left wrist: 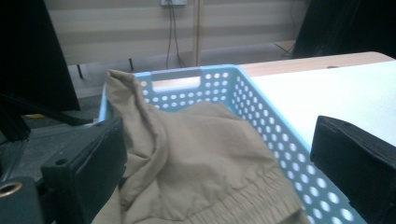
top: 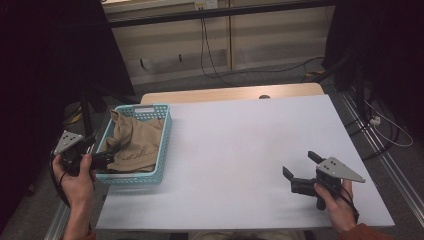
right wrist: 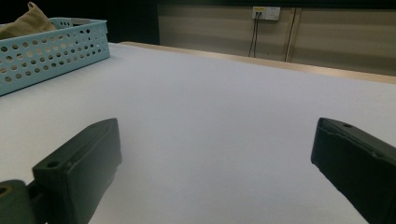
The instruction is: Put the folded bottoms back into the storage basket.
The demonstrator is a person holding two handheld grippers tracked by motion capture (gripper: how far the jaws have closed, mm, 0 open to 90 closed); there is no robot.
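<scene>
A light blue perforated basket (top: 165, 135) stands at the table's left edge with a crumpled tan cloth (top: 137, 142) inside. My left gripper (top: 109, 154) is at the basket's near left corner, open, its jaws standing wide on either side of the cloth (left wrist: 196, 154) without closing on it. The basket's far wall (left wrist: 187, 84) and right wall rise beyond the jaws. My right gripper (top: 301, 165) rests low over the white table near the front right, open with nothing between its jaws (right wrist: 217, 133). The basket (right wrist: 51, 51) sits far off to its left.
The white tabletop (top: 240, 145) stretches wide between basket and right gripper. A wooden strip (top: 230, 93) edges the far side. Cables (top: 385, 130) and dark stands lie on the floor at the right; black curtains hang on both sides.
</scene>
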